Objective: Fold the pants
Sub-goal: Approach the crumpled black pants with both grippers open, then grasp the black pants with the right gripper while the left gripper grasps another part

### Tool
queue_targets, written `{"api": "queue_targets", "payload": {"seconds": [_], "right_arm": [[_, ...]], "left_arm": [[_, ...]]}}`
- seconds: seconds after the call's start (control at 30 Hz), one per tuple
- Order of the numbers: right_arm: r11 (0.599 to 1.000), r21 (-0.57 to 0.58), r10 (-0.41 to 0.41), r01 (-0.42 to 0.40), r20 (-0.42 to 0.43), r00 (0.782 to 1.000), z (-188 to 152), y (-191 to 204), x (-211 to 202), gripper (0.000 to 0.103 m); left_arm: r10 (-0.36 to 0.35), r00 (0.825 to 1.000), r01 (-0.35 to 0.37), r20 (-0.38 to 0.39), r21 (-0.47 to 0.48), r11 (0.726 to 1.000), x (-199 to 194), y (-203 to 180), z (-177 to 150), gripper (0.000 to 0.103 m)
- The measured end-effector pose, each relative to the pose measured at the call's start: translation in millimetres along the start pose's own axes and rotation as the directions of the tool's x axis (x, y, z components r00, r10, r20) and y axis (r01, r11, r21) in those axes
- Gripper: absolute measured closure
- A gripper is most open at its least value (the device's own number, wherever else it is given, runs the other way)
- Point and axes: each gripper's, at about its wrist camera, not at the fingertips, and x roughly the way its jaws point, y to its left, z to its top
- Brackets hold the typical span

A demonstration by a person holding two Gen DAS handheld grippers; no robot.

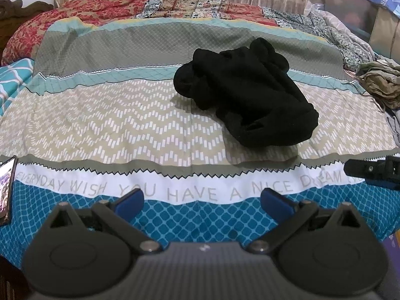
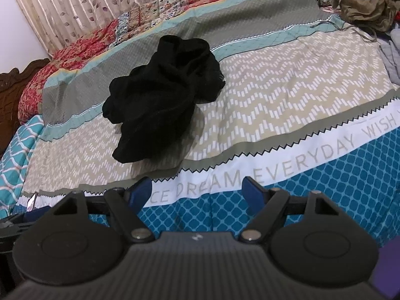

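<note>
The black pants (image 1: 246, 92) lie in a crumpled heap on the patterned bedsheet (image 1: 112, 125), a little right of centre in the left wrist view and left of centre in the right wrist view. The left gripper (image 1: 202, 201) is at the bottom of its frame, fingers wide apart and holding nothing. The right gripper (image 2: 197, 190) is the same, spread wide and empty, well apart from the pants. A phone (image 1: 6, 190) lies at the left edge, and an olive garment (image 2: 367, 2) is bunched in the upper right.
</note>
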Motion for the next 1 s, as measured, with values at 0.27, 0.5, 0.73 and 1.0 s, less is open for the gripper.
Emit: {"api": "queue_targets", "payload": {"seconds": [0.27,0.5,0.73,1.0], "right_arm": [[1.0,-0.015,-0.008,0.008,0.0,1.0,7,0,4,0.022],[1.0,-0.017,0.005,-0.004,0.053,0.999,33,2,6,0.022],[1.0,-0.022,0.005,-0.004,0.054,0.999,57,2,26,0.022],[1.0,-0.004,0.028,-0.028,-0.01,1.0,74,12,72,0.021]], "left_arm": [[-0.005,1.0,0.005,-0.008,-0.005,1.0,3,2,0,0.0],[0.017,1.0,-0.017,0.003,-0.027,0.999,4,12,5,0.0],[0.103,0.993,-0.1,0.049,-0.061,0.993,3,47,15,0.004],[0.127,0.991,-0.118,0.038,-0.18,0.977,-2,91,19,0.006]]}}
